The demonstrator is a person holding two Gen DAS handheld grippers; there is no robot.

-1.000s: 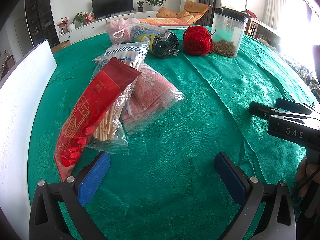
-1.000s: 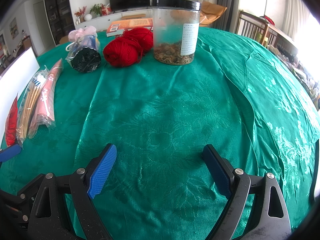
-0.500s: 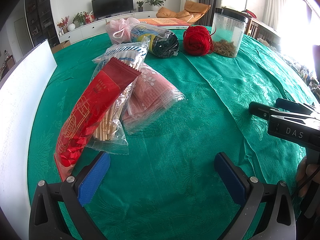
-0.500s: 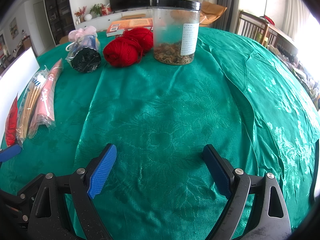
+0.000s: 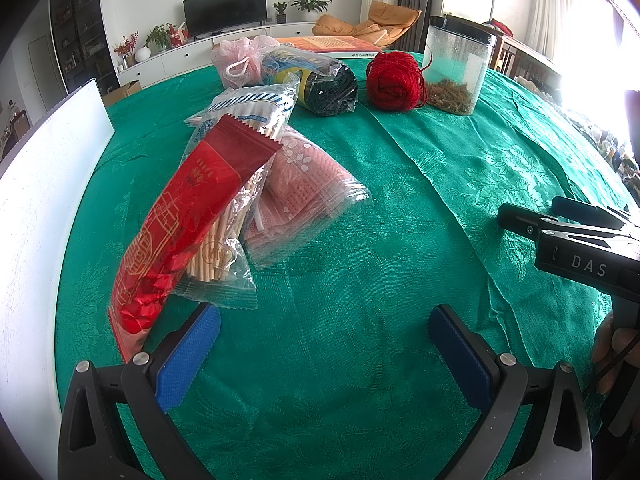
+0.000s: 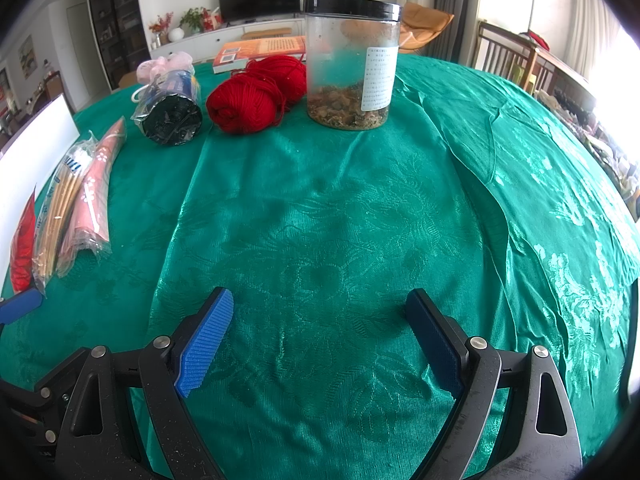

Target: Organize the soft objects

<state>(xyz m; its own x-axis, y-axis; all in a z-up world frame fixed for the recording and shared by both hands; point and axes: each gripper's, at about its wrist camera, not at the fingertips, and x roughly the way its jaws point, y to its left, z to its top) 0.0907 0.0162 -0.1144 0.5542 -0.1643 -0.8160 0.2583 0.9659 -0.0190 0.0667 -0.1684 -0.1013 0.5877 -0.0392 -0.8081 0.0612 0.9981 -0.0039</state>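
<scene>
Our left gripper (image 5: pixel 324 344) and right gripper (image 6: pixel 320 332) both hover spread wide and empty over the green tablecloth (image 6: pixel 320 220), nothing picked yet, so next we likely reach the left one toward the red packet (image 5: pixel 180 220) just ahead, with the red yarn (image 6: pixel 244 104) farther back.

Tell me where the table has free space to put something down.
The green tablecloth lies bare between the right hand-held gripper and the clear jar, also to the jar's right. The far row beside the red yarn is crowded, as is the left edge with the bagged packets.
</scene>
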